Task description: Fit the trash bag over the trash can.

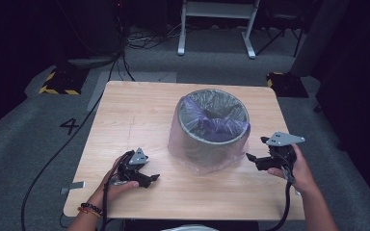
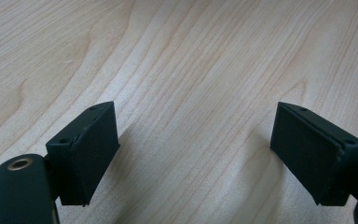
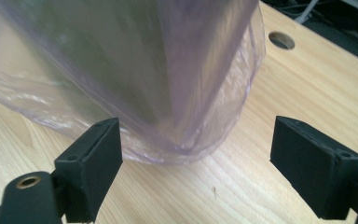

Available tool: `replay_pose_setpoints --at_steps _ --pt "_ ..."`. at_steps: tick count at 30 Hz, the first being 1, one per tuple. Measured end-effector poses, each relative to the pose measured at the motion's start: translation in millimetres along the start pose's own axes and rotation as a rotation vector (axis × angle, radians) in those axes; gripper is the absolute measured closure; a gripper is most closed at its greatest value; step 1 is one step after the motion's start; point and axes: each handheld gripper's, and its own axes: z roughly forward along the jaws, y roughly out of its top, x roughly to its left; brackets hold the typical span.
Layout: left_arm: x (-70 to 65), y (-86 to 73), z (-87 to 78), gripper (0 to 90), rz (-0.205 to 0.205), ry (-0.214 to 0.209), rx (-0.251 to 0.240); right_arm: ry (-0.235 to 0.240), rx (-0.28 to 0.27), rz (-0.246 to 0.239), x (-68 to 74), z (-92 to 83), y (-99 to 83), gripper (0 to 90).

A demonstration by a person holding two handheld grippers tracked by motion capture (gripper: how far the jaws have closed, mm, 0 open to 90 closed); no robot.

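Note:
A round bin (image 1: pixel 212 127) lined with a pale purple plastic bag stands in the middle of the wooden table (image 1: pixel 125 115); the bag is folded down over its outside. My left gripper (image 1: pixel 149 179) rests low near the front left of the table, open, with bare wood (image 2: pixel 196 93) between its jaws. My right gripper (image 1: pixel 255 156) hovers just right of the bin, open, pointing at its lower side. In the right gripper view the bag-covered bin wall (image 3: pixel 135 70) is close ahead, just beyond the jaws and apart from them.
A round hole (image 3: pixel 281 40) is cut in the tabletop beyond the bin. Cables trail from both grippers off the front edge. Grey carpet, a white frame's legs (image 1: pixel 217 29) and yellow-black striped blocks (image 1: pixel 58 84) lie beyond the table.

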Motion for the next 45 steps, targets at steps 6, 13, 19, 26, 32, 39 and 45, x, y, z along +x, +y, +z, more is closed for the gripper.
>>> replay_pose_setpoints --at_steps 6,13,19,26,32,39,45 --pt "0.0 0.0 0.0 14.7 0.000 0.000 0.000 -0.011 0.030 0.012 -3.6 7.6 -13.8 16.4" --pt "0.0 0.0 0.0 14.7 0.000 0.000 0.000 -0.026 0.069 0.037 -8.8 17.4 -35.2 16.6" --pt "0.2 0.0 0.1 14.7 0.000 -0.001 -0.001 -0.025 0.099 0.092 -15.6 21.2 -56.9 16.9" --pt "0.5 0.2 0.2 14.6 0.003 -0.002 0.000 -0.033 0.108 0.136 -21.5 18.7 -76.3 16.7" --pt "0.4 0.3 0.4 14.5 0.003 -0.003 0.000 -0.062 0.112 0.160 -23.9 15.8 -95.8 16.4" --pt "0.3 0.3 0.4 14.5 0.003 -0.002 0.000 -0.084 0.108 0.224 -26.8 14.8 -117.7 15.3" --pt "0.3 0.3 0.4 14.4 0.003 -0.003 0.000 -0.085 0.074 0.281 -29.2 11.2 -127.1 14.5"
